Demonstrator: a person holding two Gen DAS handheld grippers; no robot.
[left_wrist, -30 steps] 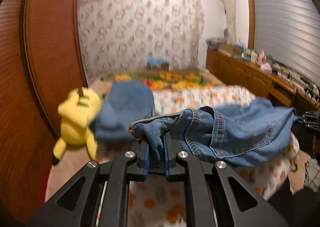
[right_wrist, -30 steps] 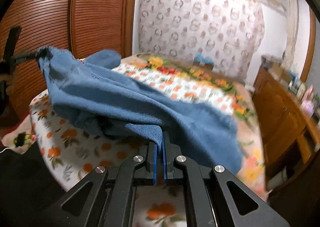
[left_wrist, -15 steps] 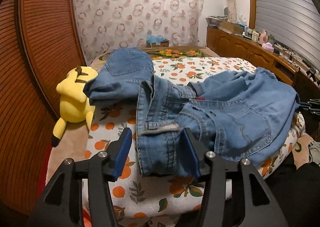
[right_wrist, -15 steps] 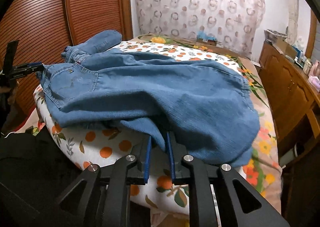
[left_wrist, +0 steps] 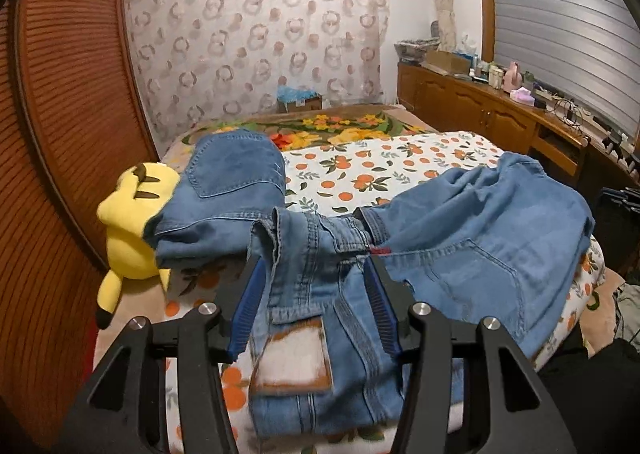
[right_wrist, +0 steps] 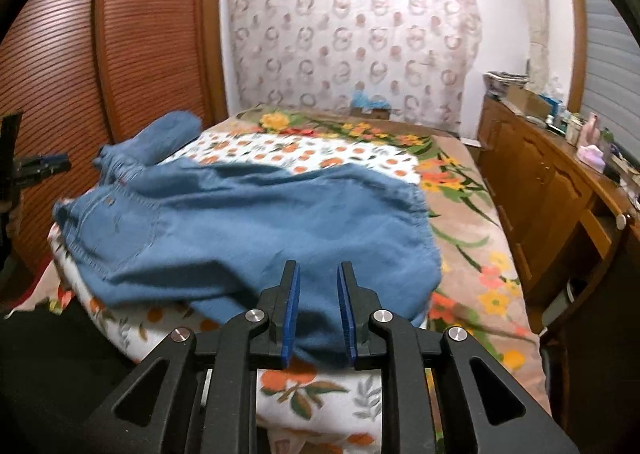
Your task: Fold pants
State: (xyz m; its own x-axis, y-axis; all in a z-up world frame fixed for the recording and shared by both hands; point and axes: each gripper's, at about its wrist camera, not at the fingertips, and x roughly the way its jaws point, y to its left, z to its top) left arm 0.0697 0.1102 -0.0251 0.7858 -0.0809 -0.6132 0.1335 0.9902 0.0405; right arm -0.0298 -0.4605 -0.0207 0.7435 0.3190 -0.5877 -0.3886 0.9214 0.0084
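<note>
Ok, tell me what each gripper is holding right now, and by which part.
Nothing is held. The left gripper is wide open over the jeans' waistband; the right gripper is open around a leg edge.

Home bedroom: bed, wardrobe.

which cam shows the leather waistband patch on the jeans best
Left wrist view. The leather patch lies face up on the jeans, between the open jaws of the left gripper. The right wrist view shows only plain, blurred denim and no patch.
</note>
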